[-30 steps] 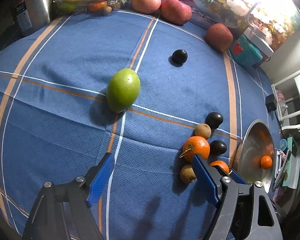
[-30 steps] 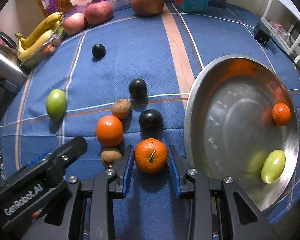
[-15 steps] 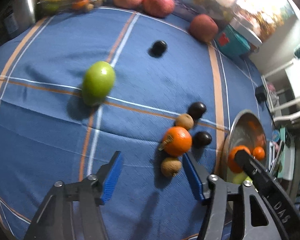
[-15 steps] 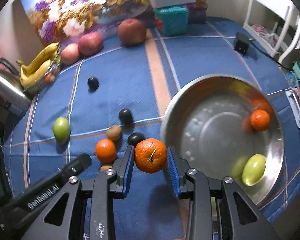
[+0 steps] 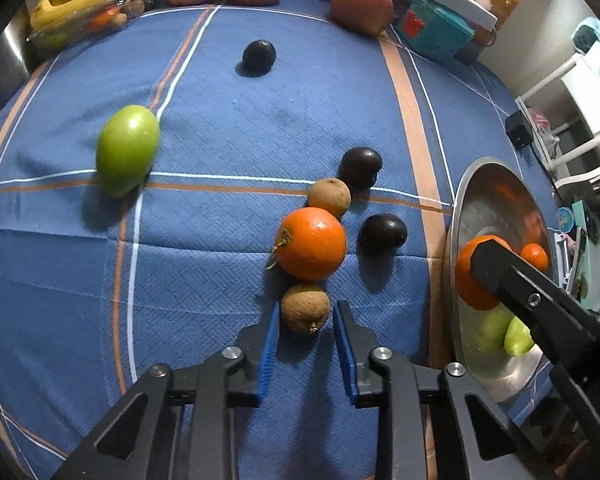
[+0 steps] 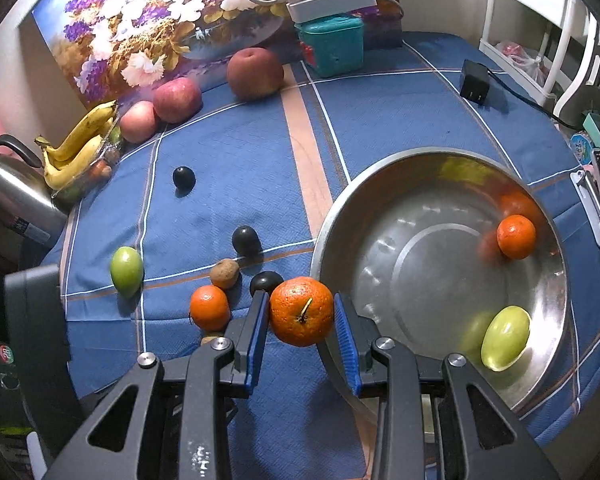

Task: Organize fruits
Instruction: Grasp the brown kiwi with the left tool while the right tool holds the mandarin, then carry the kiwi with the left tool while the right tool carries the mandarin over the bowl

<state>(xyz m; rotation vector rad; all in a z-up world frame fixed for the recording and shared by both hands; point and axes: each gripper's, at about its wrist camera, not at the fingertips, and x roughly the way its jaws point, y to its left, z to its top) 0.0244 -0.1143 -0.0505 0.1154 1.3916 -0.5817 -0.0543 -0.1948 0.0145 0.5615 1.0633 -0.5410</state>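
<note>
Currently right gripper [image 6: 301, 322] pinches an orange [image 6: 301, 311], held at the near rim of the steel bowl [image 6: 548, 308]; bowl holds a small orange [image 6: 516, 237] and a green fruit [image 6: 505, 337]. Left gripper [image 5: 305, 336] has fingers spread either side of a brown kiwi [image 5: 305, 307] on the blue cloth [image 5: 228, 128], not touching. Second orange [image 5: 311, 243] touches the kiwi just beyond; two dark plums [image 5: 382, 233] and another kiwi [image 5: 329, 197] crowd nearby. Green mango [image 5: 126, 149] sits well apart.

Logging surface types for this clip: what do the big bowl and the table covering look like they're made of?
Bowl: likely stainless steel, polished; it mirrors the small orange and green fruit inside. Table covering: looks like woven cloth, matte, with a visible weave texture and creases.
</note>
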